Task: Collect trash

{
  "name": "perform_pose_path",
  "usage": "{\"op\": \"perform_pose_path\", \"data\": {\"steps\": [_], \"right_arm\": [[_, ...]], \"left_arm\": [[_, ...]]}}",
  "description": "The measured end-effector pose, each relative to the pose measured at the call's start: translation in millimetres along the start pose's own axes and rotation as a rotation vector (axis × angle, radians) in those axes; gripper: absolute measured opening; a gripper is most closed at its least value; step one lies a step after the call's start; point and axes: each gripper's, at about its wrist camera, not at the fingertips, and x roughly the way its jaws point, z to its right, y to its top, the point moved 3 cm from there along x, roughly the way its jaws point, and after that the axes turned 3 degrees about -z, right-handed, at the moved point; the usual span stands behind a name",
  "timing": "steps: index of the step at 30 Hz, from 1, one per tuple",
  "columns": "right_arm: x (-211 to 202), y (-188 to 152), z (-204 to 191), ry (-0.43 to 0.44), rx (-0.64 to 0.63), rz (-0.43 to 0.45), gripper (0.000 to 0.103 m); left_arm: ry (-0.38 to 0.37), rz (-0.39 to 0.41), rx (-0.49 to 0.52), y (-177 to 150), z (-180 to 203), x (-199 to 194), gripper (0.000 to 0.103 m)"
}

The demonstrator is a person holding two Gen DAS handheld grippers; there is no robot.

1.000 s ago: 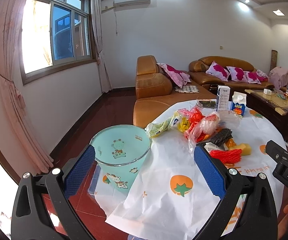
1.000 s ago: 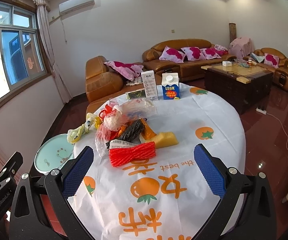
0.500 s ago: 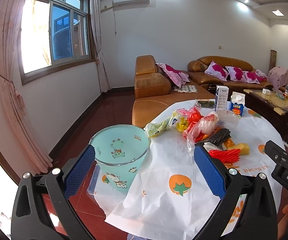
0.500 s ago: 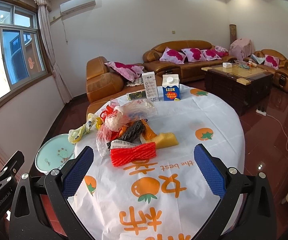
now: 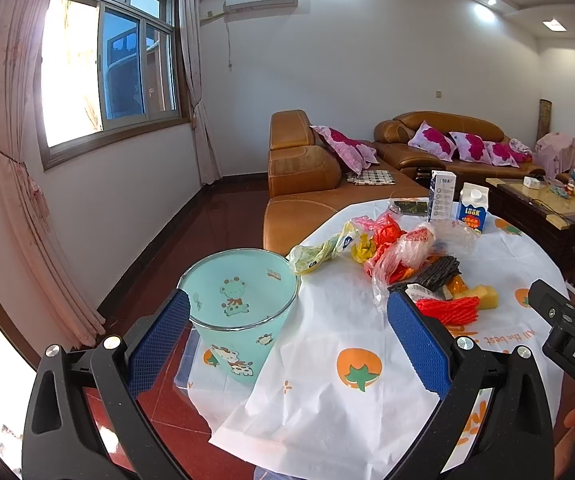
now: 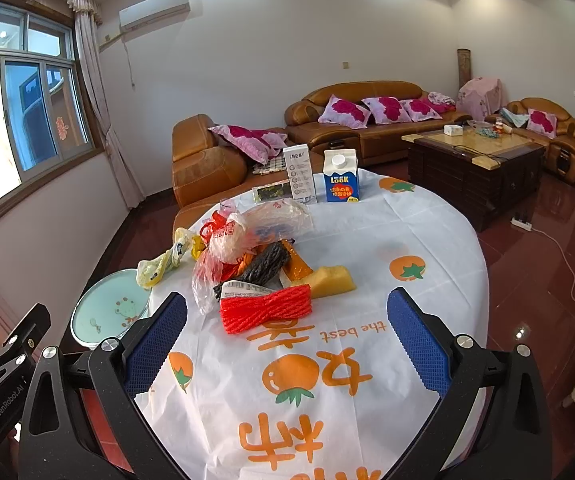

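A heap of trash lies on the round table (image 6: pixel 427 236): a red net bundle (image 6: pixel 266 307), a yellow sponge piece (image 6: pixel 333 279), a black net roll (image 6: pixel 266 264), an orange wrapper (image 6: pixel 296 266), crumpled plastic bags (image 6: pixel 247 232) and a yellow-green bag (image 6: pixel 159 266). A mint bin (image 5: pixel 243 300) with cartoon animals stands on the floor at the table's left edge. My left gripper (image 5: pixel 289 338) is open, spanning the bin and the table edge. My right gripper (image 6: pixel 287 338) is open just short of the red net bundle. Neither holds anything.
A blue-and-white milk carton (image 6: pixel 341 178) and a tall white box (image 6: pixel 299 174) stand at the table's far side. Brown leather sofas (image 6: pixel 367 120) with pink cushions, a dark coffee table (image 6: pixel 475 160), and a window (image 5: pixel 107 80) with curtains surround the table. The floor is glossy red tile.
Both views have shifted only slightly; the trash, the bin and the open grippers stand as before.
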Motion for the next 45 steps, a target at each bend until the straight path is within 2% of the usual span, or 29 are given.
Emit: {"op": "perform_pose_path", "data": {"steps": [30, 38, 45], "right_arm": [[4, -4, 0, 0.000, 0.007, -0.004, 0.099], [20, -8, 12, -0.034, 0.015, -0.014, 0.099], [57, -17, 40, -0.068, 0.057, -0.085, 0.099]], "left_arm": [[-0.003, -0.012, 0.001, -5, 4, 2, 0.097], [-0.011, -0.045, 0.005, -13, 8, 20, 0.097], [-0.031, -0.124, 0.014, -30, 14, 54, 0.097]]}}
